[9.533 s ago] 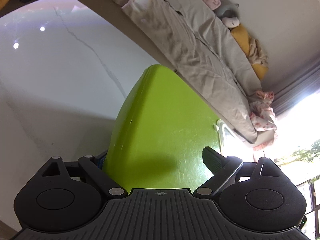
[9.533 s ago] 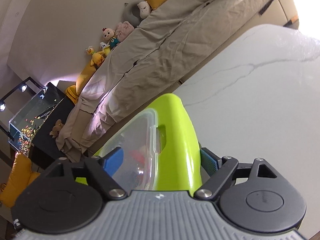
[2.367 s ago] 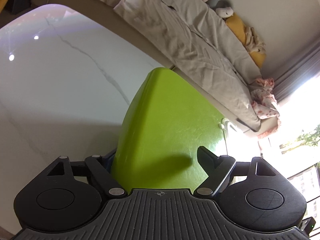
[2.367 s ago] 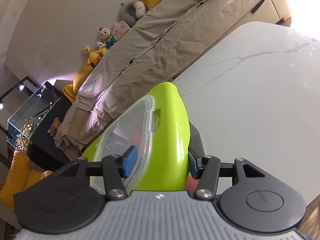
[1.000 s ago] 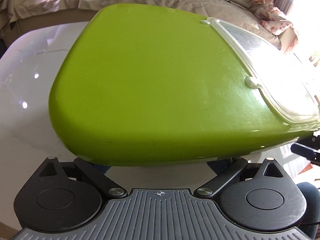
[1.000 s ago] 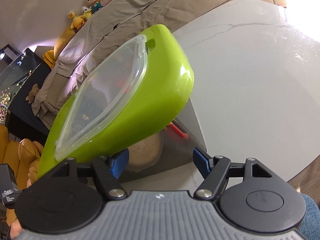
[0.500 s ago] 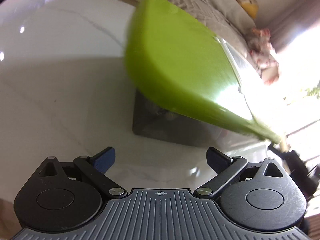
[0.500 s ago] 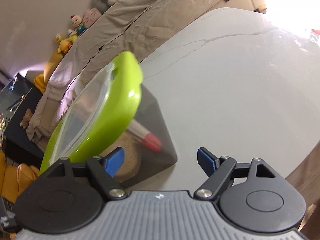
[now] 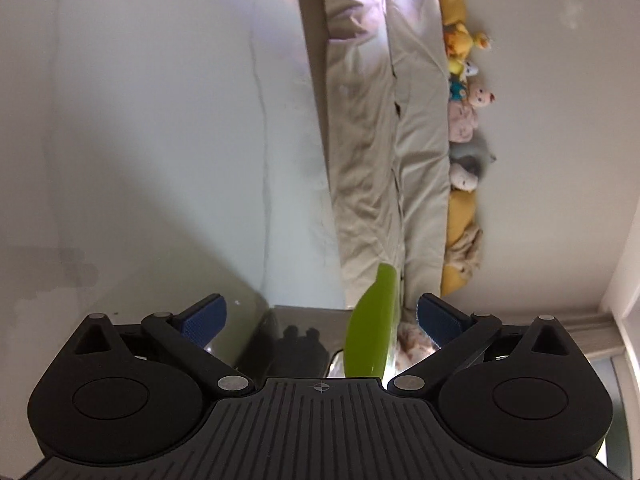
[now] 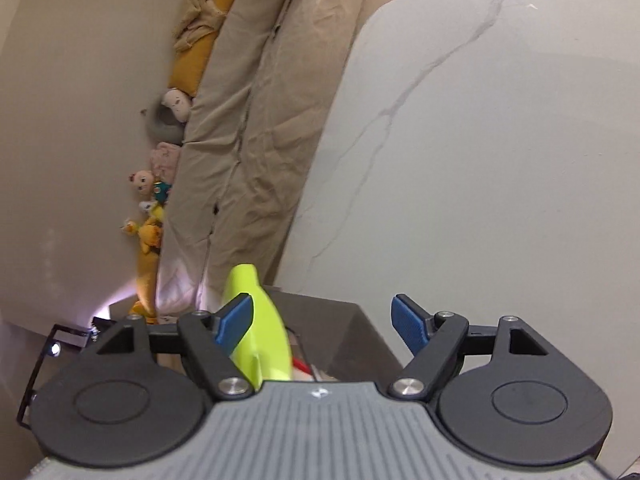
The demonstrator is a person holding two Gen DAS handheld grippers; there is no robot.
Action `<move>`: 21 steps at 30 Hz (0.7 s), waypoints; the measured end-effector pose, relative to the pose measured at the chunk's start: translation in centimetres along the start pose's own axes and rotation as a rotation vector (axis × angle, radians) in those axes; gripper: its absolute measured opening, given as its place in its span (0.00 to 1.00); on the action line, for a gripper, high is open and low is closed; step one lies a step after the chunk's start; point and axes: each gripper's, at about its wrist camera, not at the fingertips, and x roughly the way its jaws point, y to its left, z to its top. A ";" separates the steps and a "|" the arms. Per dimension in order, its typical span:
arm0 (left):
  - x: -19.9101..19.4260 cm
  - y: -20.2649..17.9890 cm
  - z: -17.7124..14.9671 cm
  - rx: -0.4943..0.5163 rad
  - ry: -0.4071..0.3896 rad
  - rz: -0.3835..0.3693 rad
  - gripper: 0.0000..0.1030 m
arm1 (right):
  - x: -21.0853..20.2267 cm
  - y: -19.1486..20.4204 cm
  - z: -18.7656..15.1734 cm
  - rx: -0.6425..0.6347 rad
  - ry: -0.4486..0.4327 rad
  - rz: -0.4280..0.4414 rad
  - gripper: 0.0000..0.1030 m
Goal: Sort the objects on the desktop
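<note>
The green lid [image 9: 370, 340] stands on edge over the grey box [image 9: 280, 340] just ahead of both grippers, and nothing holds it; in my judgement it could tip and slide off onto the table [image 9: 160, 140], or fall skew across the box instead of seating, since it leans with no support. The left gripper [image 9: 320, 318] is spread wide and empty, the lid between its pads but apart from them. The right gripper [image 10: 324, 320] has just been opening, released, its left pad close beside the lid.
</note>
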 end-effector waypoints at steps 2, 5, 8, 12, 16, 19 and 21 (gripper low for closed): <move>2.1 -1.8 -0.1 0.095 0.055 0.065 1.00 | 0.3 1.4 -0.6 -0.119 0.022 -0.018 0.85; 4.6 -4.4 -1.3 0.200 0.134 0.087 1.00 | 1.5 3.1 -1.6 -0.267 0.058 -0.049 0.83; 6.3 -6.5 -3.2 0.261 0.187 0.088 1.00 | 1.8 4.6 -1.7 -0.342 0.064 -0.066 0.73; 7.5 -9.2 -5.5 0.351 0.202 0.118 1.00 | 2.8 6.5 -1.7 -0.434 0.084 -0.094 0.60; 6.9 -10.9 -5.9 0.395 0.195 0.125 1.00 | 3.0 8.4 -1.8 -0.509 0.080 -0.110 0.48; 6.2 -10.0 -5.2 0.333 0.198 0.129 1.00 | 2.7 8.8 -2.2 -0.531 0.096 -0.115 0.48; 5.5 -9.6 -4.9 0.352 0.177 0.165 1.00 | 2.5 8.5 -2.3 -0.513 0.111 -0.109 0.50</move>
